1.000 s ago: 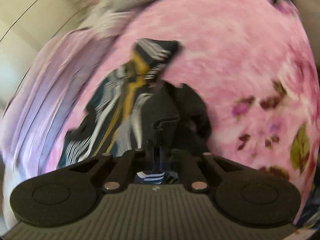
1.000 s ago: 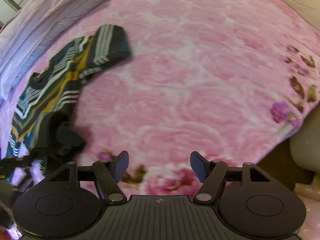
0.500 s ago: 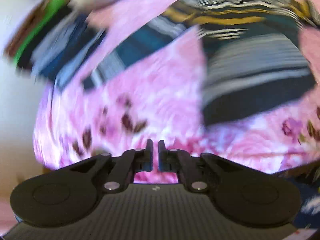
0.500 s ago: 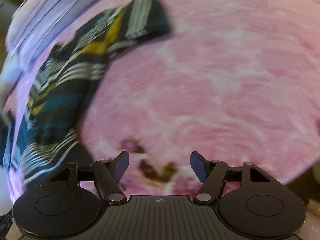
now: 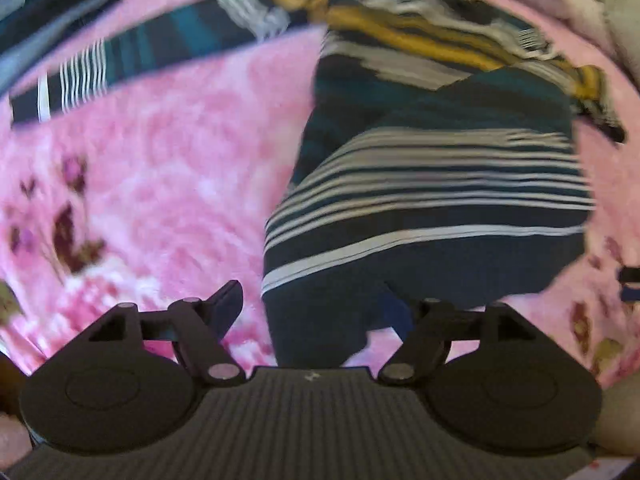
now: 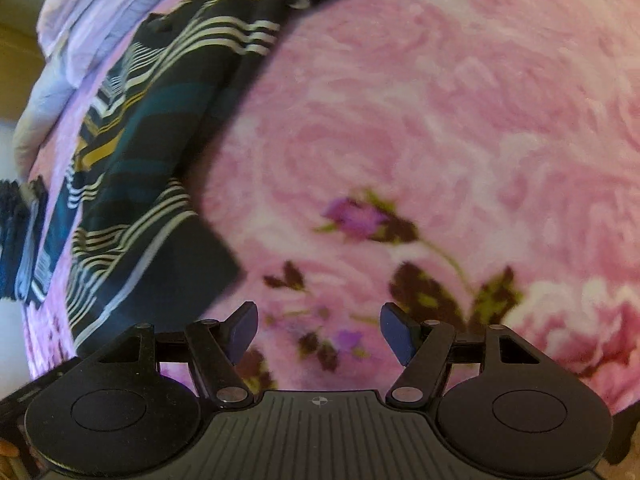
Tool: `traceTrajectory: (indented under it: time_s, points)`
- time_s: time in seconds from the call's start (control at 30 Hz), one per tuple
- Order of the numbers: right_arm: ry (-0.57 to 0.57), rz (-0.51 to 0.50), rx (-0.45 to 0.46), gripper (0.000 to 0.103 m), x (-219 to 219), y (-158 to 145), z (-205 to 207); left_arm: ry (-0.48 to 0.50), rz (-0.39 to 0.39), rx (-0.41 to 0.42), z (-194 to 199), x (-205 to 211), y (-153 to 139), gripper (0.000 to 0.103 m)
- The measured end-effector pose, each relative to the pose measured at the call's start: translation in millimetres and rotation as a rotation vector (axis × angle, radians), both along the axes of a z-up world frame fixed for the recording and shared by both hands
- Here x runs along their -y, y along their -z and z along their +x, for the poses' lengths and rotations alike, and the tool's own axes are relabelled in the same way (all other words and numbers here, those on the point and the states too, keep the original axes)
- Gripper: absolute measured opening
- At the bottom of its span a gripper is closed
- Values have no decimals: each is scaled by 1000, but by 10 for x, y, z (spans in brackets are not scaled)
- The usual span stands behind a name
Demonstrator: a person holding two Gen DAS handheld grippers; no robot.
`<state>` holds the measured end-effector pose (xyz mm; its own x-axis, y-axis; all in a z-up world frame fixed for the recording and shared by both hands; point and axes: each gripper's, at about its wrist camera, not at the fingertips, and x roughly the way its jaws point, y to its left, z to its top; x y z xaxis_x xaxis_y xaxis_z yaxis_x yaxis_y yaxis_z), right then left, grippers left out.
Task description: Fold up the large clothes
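Striped garment (image 5: 432, 184), dark navy and teal with white bands and a mustard stripe, lies spread on the pink floral blanket (image 5: 168, 168). In the left wrist view its body fills the centre and right of the frame, with the plain dark hem at lower centre and one sleeve (image 5: 132, 60) running out flat toward the upper left. In the right wrist view the same garment (image 6: 152, 152) occupies the left side of the frame, upper edge to lower left, rumpled along its length. Left gripper (image 5: 320, 312): jaws opening, the dark hem between them at the bottom of the frame; the right finger is partly hidden against the dark cloth, so contact cannot be confirmed, but no clamp is apparent. Right gripper (image 6: 318, 334): jaws apart, nothing between them, only bare blanket and a printed rose sprig (image 6: 360, 220) ahead, at centre of frame. Judgement: the step in hand is laying out and flattening, with no fold visible yet. The next move likely calls for each gripper to take a hem corner or the extended sleeve. The right one would have to travel toward the left of its frame to reach cloth. The knit looks soft, so a shallow pinch may slip.
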<state>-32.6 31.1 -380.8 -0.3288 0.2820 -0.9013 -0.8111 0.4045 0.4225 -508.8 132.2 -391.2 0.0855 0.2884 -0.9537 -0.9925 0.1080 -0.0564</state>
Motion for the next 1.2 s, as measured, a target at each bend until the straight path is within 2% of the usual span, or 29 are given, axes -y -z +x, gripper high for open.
traceTrajectory:
  time_s: [0.03,0.1,0.13,0.17,0.27,0.33,0.43,0.5,0.57,0.67,0.77,0.83,0.93,0.97,1.0,1.03,1.1,1.17,1.2]
  points:
    - [16,4,1,65,24,9,15,-24,-18,11,-39,-13,81,68]
    - [52,25,-8,65,66,20,45,-60,-40,68,-94,-27,183,29]
    - [66,36,-8,65,74,17,50,-63,-43,89,-79,-34,178,20]
    - [79,49,-4,65,83,6,42,-34,-46,120,-31,-43,159,5]
    - [76,83,19,65,72,-45,-52,59,31,74,90,-103,-71,5]
    - [26,122,38,65,45,-108,-171,21,120,52,-83,-289,-332,5]
    - [-113,195,85,65,-13,-196,-465,-8,200,7,-414,-647,-609,6]
    - [-190,232,92,65,-59,-188,-689,26,230,-54,-549,-886,-680,8]
    - [-225,250,60,65,-120,-118,-896,71,244,-118,-590,-1078,-663,8]
    - [-199,273,6,65,-236,9,-1088,134,236,-209,-509,-1319,-520,8]
    - [-135,267,-69,65,-380,149,-1181,181,205,-258,-419,-1410,-286,7]
    - [-58,305,-141,65,-435,205,-1225,199,189,-280,-388,-1379,-165,7]
    - [96,322,-307,63,-582,352,-1273,187,170,-268,-415,-1308,-52,7]
    - [132,324,-350,40,-617,398,-1291,187,167,-267,-414,-1281,-33,7]
    - [163,296,-395,3,-672,473,-1314,189,162,-266,-405,-1259,-30,7]
    - [185,255,-411,3,-708,513,-1314,189,161,-261,-401,-1224,-39,7]
    - [211,268,-439,3,-659,414,-1222,186,159,-233,-391,-1137,-135,7]
    - [173,300,-433,2,-547,121,-1023,184,151,-176,-392,-983,-303,6]
    - [150,308,-430,2,-467,-49,-868,185,137,-121,-395,-857,-411,6]
